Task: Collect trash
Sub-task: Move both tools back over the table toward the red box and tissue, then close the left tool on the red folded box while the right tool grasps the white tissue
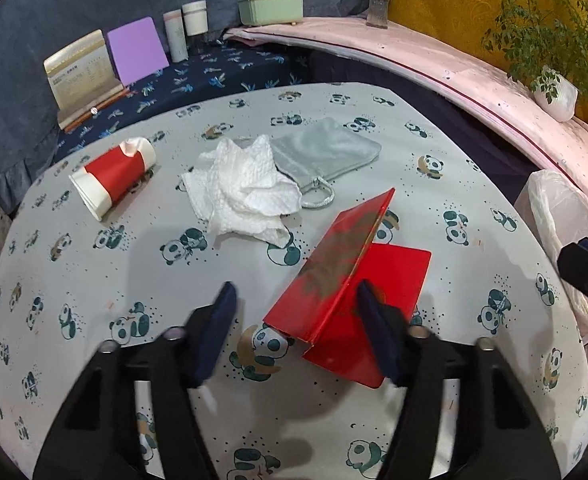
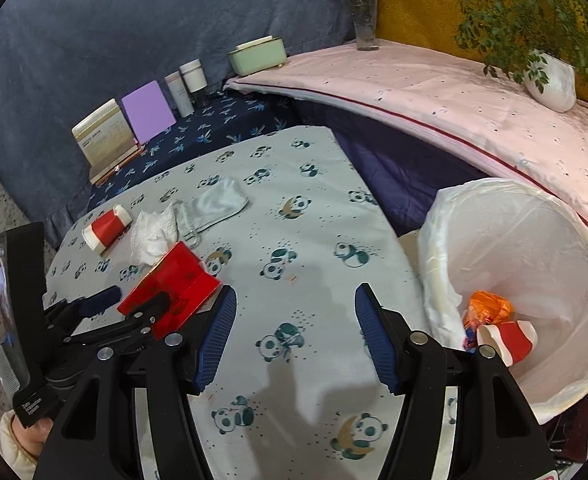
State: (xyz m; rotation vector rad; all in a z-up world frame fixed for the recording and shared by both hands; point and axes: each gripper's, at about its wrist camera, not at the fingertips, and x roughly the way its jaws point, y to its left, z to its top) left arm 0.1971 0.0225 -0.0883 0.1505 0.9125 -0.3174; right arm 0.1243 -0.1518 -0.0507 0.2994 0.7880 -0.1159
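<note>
Left tongs (image 1: 294,304) gape around the red card (image 1: 346,276), spine running away to the right. Right tongs (image 2: 294,304) are open and empty, nearer the bin (image 2: 534,240).

We see glossy red card envelope (image 1: 346,280), smooth, reflective. Crumpled paper towel (image 1: 242,192) at its 11 o'clock: embossed, matt. Grey pouch (image 1: 326,152): soft cloth, faint sheen. Paper cup (image 1: 112,176): smooth, dented. Tablecloth (image 1: 94,280): matt printed cotton. Bin liner (image 2: 514,240): thin translucent plastic. We note ribbed blue rubbery pads (image 2: 218,336), matt black plastic arms.
</note>
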